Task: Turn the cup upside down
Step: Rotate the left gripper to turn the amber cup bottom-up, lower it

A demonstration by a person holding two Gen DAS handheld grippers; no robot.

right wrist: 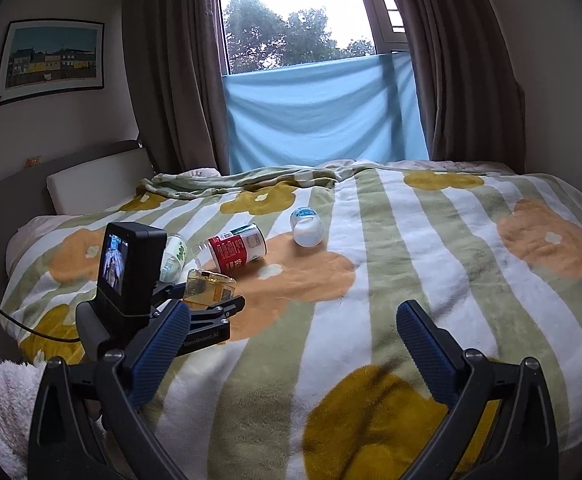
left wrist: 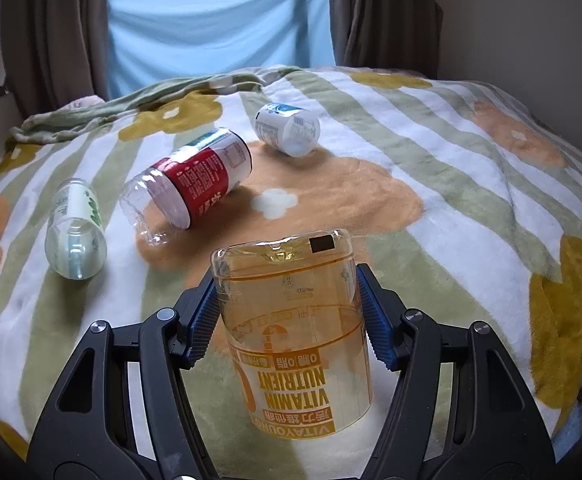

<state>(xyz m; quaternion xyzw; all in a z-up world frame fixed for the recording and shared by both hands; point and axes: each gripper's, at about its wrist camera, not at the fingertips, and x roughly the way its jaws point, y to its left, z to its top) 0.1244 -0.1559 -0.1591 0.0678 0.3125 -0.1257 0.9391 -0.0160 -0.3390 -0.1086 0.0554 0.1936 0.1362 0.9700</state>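
- Left hand-held gripper (left wrist: 291, 312) is clamping the inverted, empty orange cup (left wrist: 297, 332); bare blanket (left wrist: 471, 208) is lying at 2 o'clock
- Right hand-held gripper (right wrist: 291, 344) is gaping wide, holding nothing

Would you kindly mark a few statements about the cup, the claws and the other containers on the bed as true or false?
1. The left claw grips the orange cup. True.
2. The cup's printed text reads upside down. True.
3. The right claw holds a bottle. False: it is open and holds nothing.
4. The red-labelled jar stands upright. False: it lies on its side on the blanket.
5. The white bottle touches the red-labelled jar. False: they lie apart.
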